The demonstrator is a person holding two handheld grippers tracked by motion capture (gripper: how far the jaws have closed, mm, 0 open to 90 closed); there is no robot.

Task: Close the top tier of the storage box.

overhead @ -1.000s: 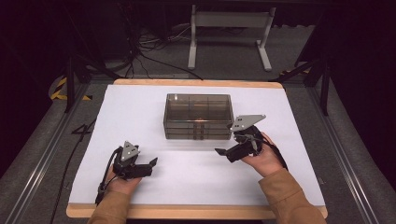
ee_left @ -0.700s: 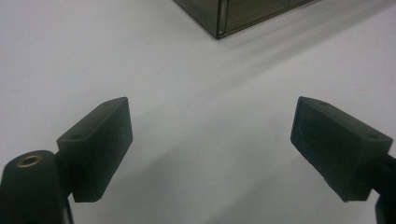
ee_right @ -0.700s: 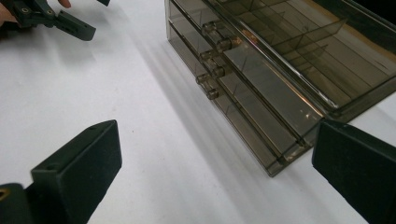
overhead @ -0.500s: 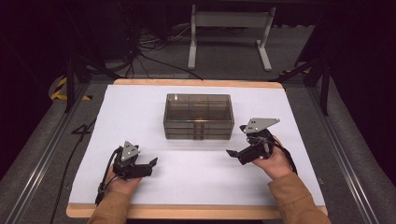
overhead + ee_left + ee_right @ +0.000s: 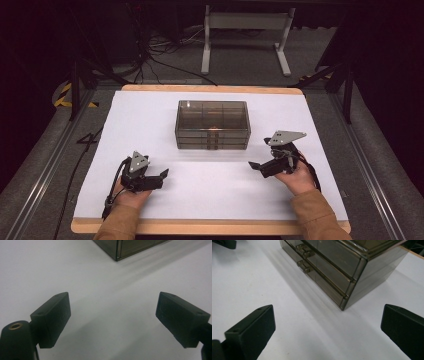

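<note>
High view has your smoky drawer box mid-table with every drawer seemingly closed, both tools, left and right, gaping wide, empty, short of it, so any drawer work remains ahead.

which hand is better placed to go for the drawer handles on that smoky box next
Probably the right. The right gripper sits closer to the drawer box, its jaws open and empty, and its own view looks along the front with both drawer handles in sight. The left gripper, also open, sees just a bottom corner.
</note>
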